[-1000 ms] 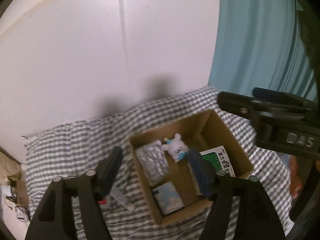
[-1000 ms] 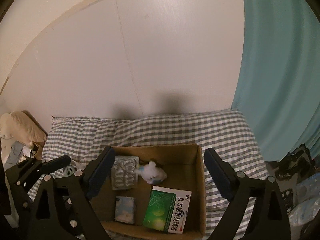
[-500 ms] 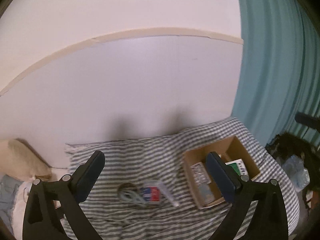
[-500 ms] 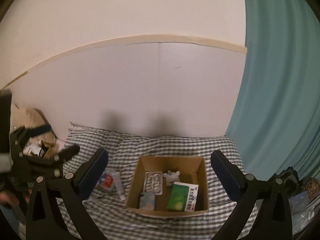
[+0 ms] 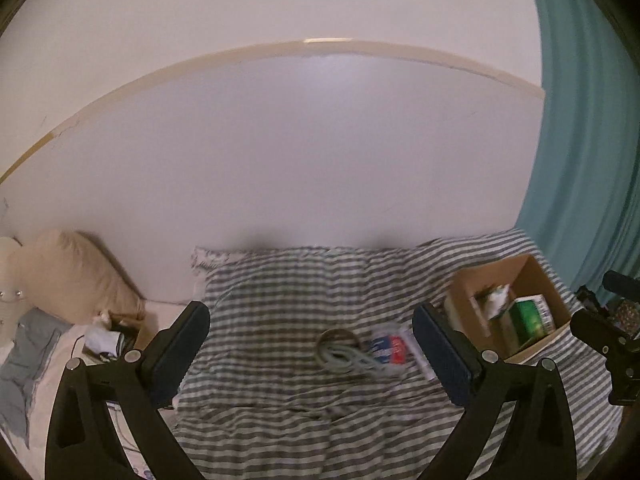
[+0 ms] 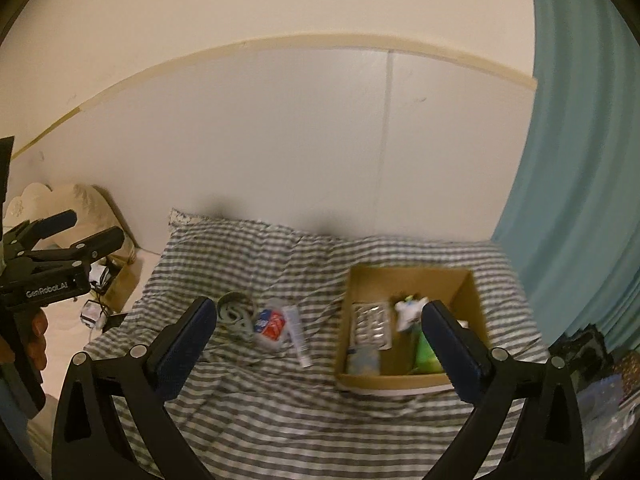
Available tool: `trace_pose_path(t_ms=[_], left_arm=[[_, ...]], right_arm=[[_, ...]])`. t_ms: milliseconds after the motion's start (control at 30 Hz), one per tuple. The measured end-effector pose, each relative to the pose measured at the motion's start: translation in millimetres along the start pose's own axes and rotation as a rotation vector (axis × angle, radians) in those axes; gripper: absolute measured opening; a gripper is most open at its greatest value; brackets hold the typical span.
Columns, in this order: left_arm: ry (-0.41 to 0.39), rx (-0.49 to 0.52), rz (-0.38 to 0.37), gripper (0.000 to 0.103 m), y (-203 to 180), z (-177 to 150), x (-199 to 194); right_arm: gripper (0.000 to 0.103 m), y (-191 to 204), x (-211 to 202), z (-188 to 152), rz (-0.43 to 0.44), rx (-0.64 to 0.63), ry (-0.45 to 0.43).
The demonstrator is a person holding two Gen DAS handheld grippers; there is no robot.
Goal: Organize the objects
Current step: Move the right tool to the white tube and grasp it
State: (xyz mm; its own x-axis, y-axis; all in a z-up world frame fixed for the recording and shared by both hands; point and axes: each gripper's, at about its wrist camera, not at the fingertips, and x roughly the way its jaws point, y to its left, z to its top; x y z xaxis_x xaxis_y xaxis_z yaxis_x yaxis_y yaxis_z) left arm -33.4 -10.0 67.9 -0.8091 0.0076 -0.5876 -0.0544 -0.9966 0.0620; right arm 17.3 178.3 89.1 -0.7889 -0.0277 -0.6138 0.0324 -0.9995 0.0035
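Left wrist view: left claw (image 5: 310, 354) gapes wide, empty, above the bed (image 5: 280, 420); cardboard box (image 5: 532, 276) lies right of it. Right claw (image 6: 320, 350) likewise spread, holding nothing, box (image 6: 408, 274) between its fingers (image 6: 182, 346).

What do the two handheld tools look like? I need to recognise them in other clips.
Both match: the left tool and right tool have black angular frames with silver rivets and two long fingers faced with dark blue pads. The left one's body carries white "GenRobot.AI" lettering.
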Motion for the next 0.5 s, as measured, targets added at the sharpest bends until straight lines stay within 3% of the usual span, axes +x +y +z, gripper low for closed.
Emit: trace_pose_path(t_ms=[200, 500], left_arm=[[0.031, -0.013, 0.023, 0.103, 22.0, -34.7, 37.3], [0.188, -0.006, 0.049, 0.103, 38.1, -99.5, 118.8]], right_arm=[[0.103, 29.3, 45.4, -17.2, 0.023, 0.011, 0.048], [0.103, 64.8, 142.0, -57.8, 0.064, -0.024, 0.204]])
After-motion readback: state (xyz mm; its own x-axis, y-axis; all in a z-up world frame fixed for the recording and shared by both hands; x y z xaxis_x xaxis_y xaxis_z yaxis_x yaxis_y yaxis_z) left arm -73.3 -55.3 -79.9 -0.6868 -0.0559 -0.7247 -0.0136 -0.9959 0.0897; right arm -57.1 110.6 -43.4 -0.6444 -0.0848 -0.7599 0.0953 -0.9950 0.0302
